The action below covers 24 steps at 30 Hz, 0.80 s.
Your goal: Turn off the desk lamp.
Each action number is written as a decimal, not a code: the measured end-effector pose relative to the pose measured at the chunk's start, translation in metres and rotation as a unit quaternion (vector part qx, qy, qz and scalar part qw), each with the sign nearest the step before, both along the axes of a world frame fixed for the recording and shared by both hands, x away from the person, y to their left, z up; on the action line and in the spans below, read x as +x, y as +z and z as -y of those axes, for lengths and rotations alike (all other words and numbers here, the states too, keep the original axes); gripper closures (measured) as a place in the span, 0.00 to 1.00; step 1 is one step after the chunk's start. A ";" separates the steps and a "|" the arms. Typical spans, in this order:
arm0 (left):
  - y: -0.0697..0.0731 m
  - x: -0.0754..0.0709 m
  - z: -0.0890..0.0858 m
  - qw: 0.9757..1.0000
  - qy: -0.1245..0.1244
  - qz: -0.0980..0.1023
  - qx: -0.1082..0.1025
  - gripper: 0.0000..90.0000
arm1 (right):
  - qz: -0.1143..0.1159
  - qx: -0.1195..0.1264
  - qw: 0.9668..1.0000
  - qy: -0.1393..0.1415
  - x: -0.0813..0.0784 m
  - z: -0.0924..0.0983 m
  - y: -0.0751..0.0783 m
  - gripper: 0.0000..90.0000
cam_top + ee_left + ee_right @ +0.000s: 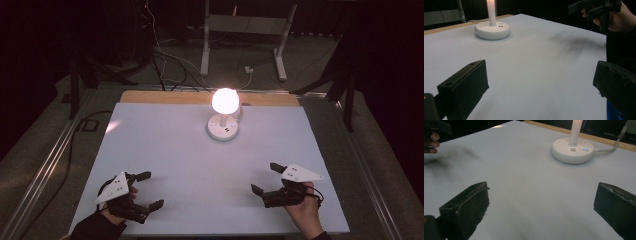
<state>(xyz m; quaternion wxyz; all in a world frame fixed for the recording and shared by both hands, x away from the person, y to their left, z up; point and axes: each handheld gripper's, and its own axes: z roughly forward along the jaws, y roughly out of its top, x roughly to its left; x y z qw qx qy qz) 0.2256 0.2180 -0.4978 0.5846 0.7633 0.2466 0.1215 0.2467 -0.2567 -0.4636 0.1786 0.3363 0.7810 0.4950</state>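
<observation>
Both grippers sit at the near edge of the white table (165, 165), one per hand, well apart from each other. Left gripper (149, 190) low at the near-left corner, jaws spread wide, nothing between them; in its own view the two black jaws stand far apart over bare white surface. Grey three-cornered plate on top of it, hand behind it.

Middle-far: lit table lamp (224, 101), glowing round bulb on a short white stem, round white base (222, 130) standing on the table toward the far edge, a bit right of centre. Base has small sockets and a lit button on top; a white cable leaves it toward the far side. Lamp is well apart from both grippers, roughly between them and farther away.

Right gripper (265, 177) at the near-right, jaws also wide open and empty, pointing left across the table. Beyond the table, dark floor with a metal stand (245, 25) and loose cables.
</observation>
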 end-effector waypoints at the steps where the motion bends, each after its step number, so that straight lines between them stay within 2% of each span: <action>1: 0.000 0.000 0.000 1.000 0.000 0.000 0.000 0.01 | 0.001 -0.003 1.000 0.000 0.001 0.000 0.002 0.00; 11: 0.000 0.000 0.000 1.000 0.001 -0.001 -0.002 0.00 | 0.013 -0.004 1.000 0.013 0.015 -0.010 0.023 0.00; 24: 0.001 0.000 0.000 1.000 0.000 -0.001 -0.004 0.01 | 0.011 -0.011 0.999 0.031 0.033 -0.028 0.033 0.00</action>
